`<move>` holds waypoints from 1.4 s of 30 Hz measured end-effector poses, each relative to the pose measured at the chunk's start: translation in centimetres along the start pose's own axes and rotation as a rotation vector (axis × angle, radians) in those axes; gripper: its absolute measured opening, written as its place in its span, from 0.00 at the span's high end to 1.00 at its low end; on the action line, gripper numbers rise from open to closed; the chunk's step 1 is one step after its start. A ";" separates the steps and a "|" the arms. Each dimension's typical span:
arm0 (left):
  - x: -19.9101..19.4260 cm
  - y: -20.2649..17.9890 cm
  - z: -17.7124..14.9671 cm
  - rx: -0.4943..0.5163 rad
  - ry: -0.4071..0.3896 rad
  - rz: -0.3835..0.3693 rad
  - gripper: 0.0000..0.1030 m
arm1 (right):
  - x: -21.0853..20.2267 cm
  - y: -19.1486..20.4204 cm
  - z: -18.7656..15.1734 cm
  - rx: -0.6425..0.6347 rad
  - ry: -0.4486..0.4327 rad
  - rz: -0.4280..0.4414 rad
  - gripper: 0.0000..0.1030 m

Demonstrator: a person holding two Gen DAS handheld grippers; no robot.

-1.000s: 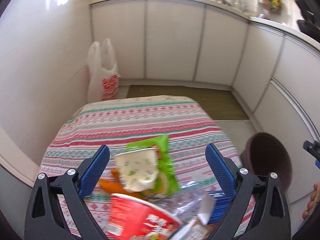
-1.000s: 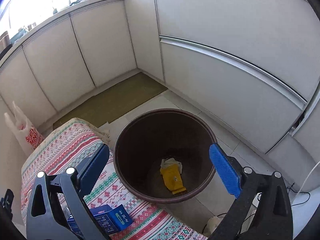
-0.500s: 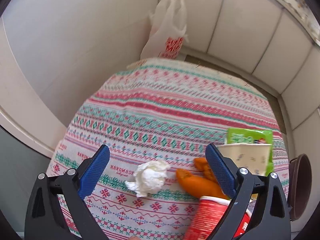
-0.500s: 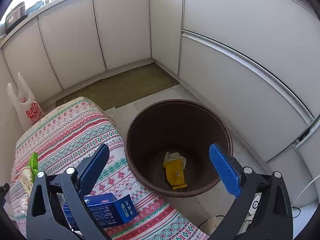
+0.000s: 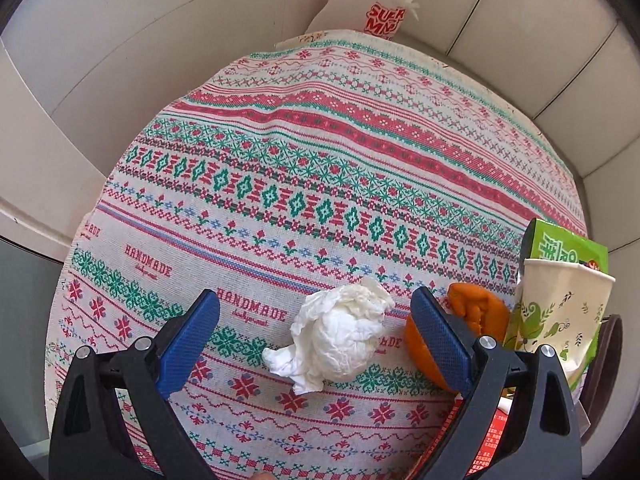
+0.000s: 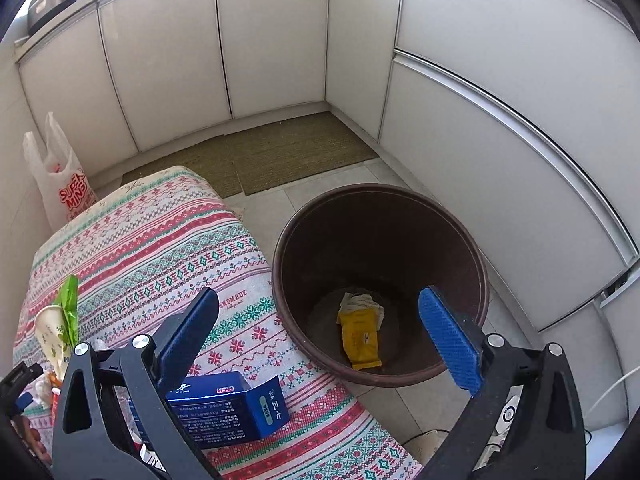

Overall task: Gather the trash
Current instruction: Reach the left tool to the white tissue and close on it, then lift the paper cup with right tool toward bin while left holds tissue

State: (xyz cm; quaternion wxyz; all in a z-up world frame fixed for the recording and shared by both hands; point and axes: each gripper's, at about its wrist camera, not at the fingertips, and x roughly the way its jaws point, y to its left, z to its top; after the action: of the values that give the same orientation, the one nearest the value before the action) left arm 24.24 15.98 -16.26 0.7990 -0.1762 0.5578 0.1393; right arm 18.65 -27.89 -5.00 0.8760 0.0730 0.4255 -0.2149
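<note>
Swung down since a second ago, the spread, empty left tool (image 5: 316,328) straddles the crumpled white tissue wad (image 5: 340,344) near the bench's (image 5: 280,152) front edge; descend, centre, then pinch gently. Right tool (image 6: 320,324): released, empty.

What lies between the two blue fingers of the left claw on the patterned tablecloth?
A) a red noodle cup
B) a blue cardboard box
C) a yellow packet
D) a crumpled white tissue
D: in the left wrist view the crumpled white tissue lies on the patterned tablecloth between the open fingers of the left claw, not yet gripped.
</note>
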 end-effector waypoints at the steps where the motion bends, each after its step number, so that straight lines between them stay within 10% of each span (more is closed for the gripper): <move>1: 0.2 0.0 0.1 0.000 0.004 -0.002 0.11 | 0.0 0.1 0.0 -0.002 0.001 0.002 0.07; 15: 1.0 -1.4 -0.3 0.072 0.042 -0.030 0.73 | 0.4 3.8 -0.5 -0.059 0.038 0.103 0.07; 22: -1.6 -1.3 -0.5 0.068 0.012 -0.099 0.75 | 1.4 9.4 -0.9 -0.158 0.136 0.300 0.07; 29: -8.4 -1.9 -0.9 0.109 -0.098 -0.236 0.75 | 2.5 14.5 0.0 -0.118 0.353 0.785 0.25; 42: -14.1 0.2 -0.3 0.125 -0.224 -0.297 0.75 | 2.9 22.6 -2.1 -0.392 0.357 0.756 0.62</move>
State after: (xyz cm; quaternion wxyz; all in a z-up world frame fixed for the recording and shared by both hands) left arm 19.10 15.66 -3.17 0.8772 -0.1900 0.4410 0.0040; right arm 28.63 -7.83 -9.83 0.8032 0.0921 0.5458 0.2200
